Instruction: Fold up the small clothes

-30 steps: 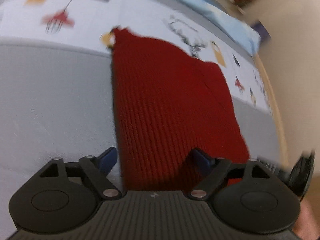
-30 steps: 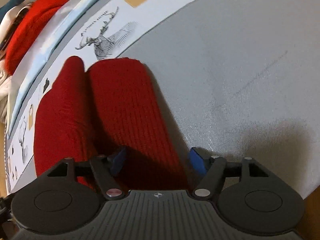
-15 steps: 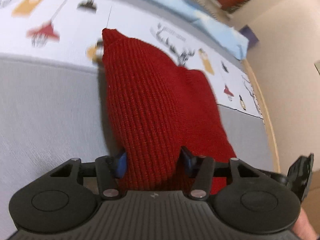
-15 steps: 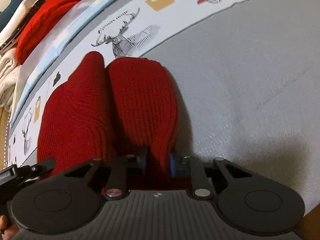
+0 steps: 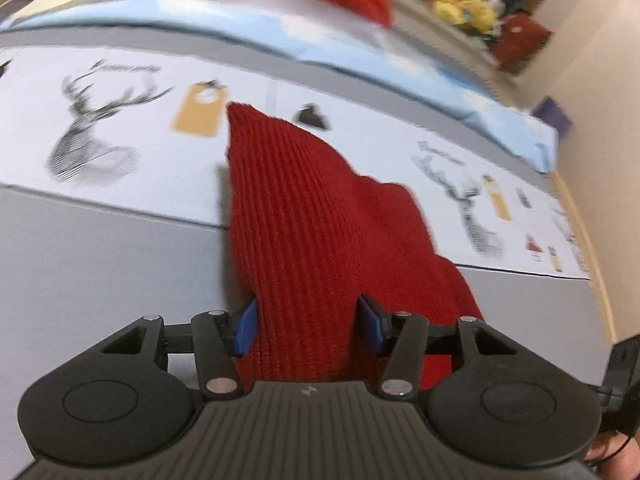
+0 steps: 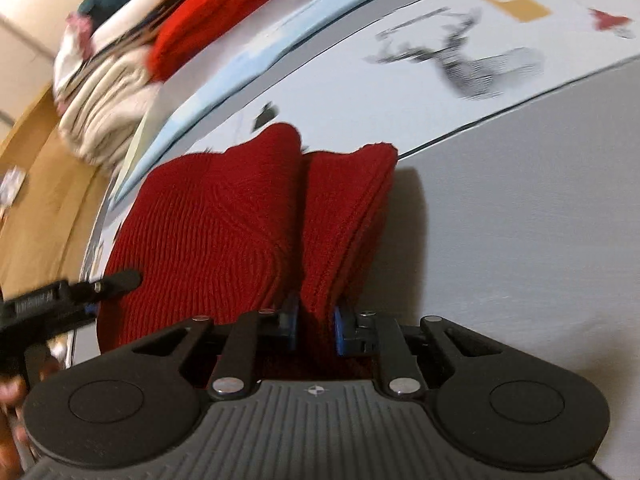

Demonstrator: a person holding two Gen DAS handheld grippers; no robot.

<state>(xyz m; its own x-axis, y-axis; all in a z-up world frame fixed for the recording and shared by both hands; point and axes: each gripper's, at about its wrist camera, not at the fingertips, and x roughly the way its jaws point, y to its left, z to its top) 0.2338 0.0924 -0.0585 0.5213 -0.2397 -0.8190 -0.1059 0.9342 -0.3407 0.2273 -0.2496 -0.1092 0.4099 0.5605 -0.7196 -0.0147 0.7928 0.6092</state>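
Both grippers pinch the red knit garment point(image 5: 304, 216), lifting its near edge.
Left gripper point(image 5: 306, 326) grips a thick fold; right gripper point(image 6: 316, 328) is closing, its jaws squeezing a narrow bunch above the grey and deer-print cloth point(image 6: 520, 220).

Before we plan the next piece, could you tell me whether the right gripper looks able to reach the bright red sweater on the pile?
Probably not yet: the right gripper is closing on the dark red knit, and the bright red sweater lies well beyond it.
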